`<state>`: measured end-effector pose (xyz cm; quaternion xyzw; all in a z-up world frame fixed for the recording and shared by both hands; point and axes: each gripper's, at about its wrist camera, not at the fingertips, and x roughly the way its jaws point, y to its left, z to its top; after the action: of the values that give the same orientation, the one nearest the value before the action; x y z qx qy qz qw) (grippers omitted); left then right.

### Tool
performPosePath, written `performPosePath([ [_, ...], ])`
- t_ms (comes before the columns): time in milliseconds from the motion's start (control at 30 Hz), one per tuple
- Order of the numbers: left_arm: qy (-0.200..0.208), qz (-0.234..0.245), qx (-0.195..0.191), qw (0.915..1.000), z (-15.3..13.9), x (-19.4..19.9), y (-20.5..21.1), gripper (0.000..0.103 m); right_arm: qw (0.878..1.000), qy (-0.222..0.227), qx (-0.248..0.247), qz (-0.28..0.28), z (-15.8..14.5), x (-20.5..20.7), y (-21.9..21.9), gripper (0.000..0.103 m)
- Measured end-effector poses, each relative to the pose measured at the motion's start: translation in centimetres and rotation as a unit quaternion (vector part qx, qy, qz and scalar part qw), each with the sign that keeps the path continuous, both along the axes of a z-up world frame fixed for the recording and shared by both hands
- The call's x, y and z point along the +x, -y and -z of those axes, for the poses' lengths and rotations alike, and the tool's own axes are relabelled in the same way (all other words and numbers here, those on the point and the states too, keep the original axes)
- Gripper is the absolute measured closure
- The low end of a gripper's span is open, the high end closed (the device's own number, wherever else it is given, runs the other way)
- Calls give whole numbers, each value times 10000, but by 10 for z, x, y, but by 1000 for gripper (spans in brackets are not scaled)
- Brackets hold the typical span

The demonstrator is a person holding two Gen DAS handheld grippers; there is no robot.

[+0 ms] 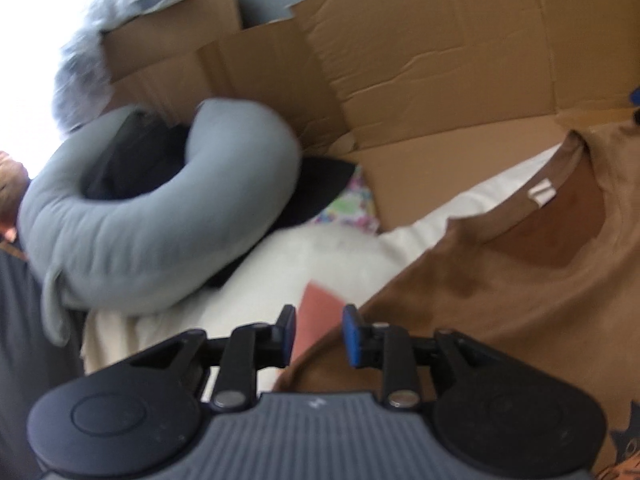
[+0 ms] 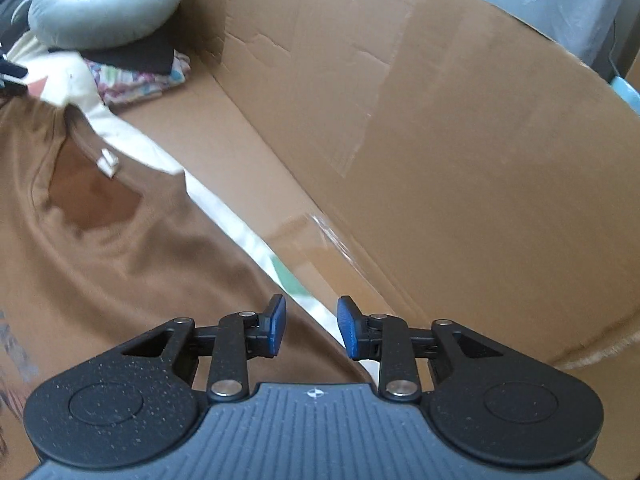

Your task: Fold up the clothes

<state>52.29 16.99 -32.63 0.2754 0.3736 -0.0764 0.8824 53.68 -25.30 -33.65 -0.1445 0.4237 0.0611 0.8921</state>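
Observation:
A brown T-shirt (image 1: 500,280) lies spread on a white sheet, its neck opening with a white label turned toward the cardboard; it also shows in the right wrist view (image 2: 100,248). My left gripper (image 1: 319,330) is open, its blue-padded jaws straddling the shirt's left shoulder edge, with a reddish patch between them. My right gripper (image 2: 311,326) is open over the shirt's right edge, where brown cloth meets the white sheet (image 2: 224,204). Neither jaw pair grips cloth.
Tall cardboard walls (image 2: 420,120) stand close behind and to the right. A grey U-shaped pillow (image 1: 160,216) lies on dark clothes at the far left, beside a folded floral cloth (image 2: 140,80). The left gripper's tip shows at the right view's left edge (image 2: 12,74).

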Motion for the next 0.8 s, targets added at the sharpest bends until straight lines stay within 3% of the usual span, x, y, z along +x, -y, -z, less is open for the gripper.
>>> performPosePath([
  [167, -123, 314, -72, 9994, 11, 14, 21, 75, 9991, 41, 430, -55, 0, 18, -13, 68],
  [533, -531, 629, -258, 9963, 35, 30, 43, 75, 9960, -107, 700, -547, 16, 39, -49, 68],
  [667, -691, 801, -483, 9932, 40, 35, 45, 66, 9950, -246, 693, -671, 24, 46, -54, 68],
  [800, -849, 967, -594, 9899, 44, 40, 48, 64, 9935, -343, 674, -849, 30, 52, -60, 68],
])
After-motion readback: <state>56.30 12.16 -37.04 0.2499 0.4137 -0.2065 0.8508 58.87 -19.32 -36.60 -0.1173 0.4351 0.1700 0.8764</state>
